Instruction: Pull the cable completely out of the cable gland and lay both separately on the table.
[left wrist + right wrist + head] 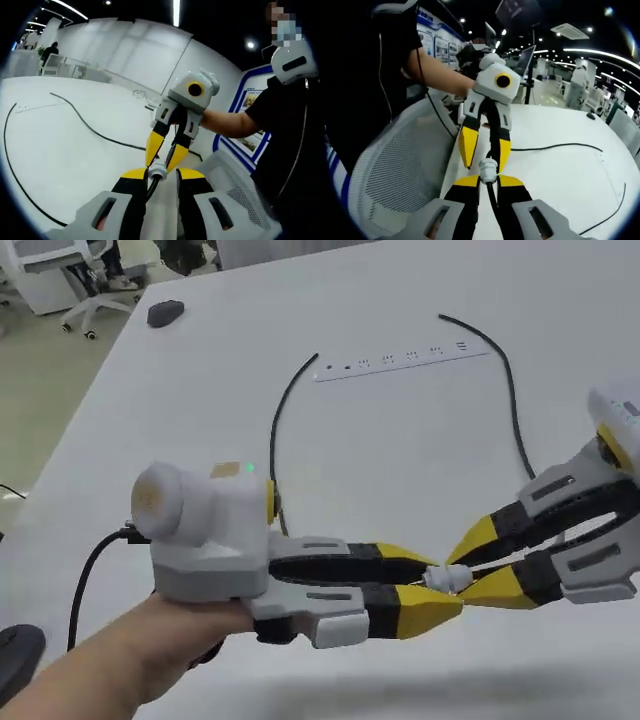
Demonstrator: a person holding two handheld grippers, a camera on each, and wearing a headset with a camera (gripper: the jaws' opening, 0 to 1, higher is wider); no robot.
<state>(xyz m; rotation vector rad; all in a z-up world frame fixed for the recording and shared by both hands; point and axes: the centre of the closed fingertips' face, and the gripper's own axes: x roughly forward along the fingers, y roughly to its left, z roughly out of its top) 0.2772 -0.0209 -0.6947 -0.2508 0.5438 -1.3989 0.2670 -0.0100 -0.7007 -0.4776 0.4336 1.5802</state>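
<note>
Low over the near tabletop point(400, 470), the left gripper point(447, 583) and right gripper point(459, 575) meet tip to tip. Both pairs of jaws are clamped on the white cable gland point(447, 578), with the black cable point(273, 455) threaded through it. Open white surface spreads beyond, and the cable loops toward a power strip point(400, 360). The left edge drops to floor, with office chairs point(85, 290) past it.

Gland point(446, 579) between left tongs point(164, 173), right tongs point(488, 179)

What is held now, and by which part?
The left gripper and the right gripper both clamp at the white cable gland, from opposite sides; whether either grips the black cable beside it instead cannot be told.
</note>
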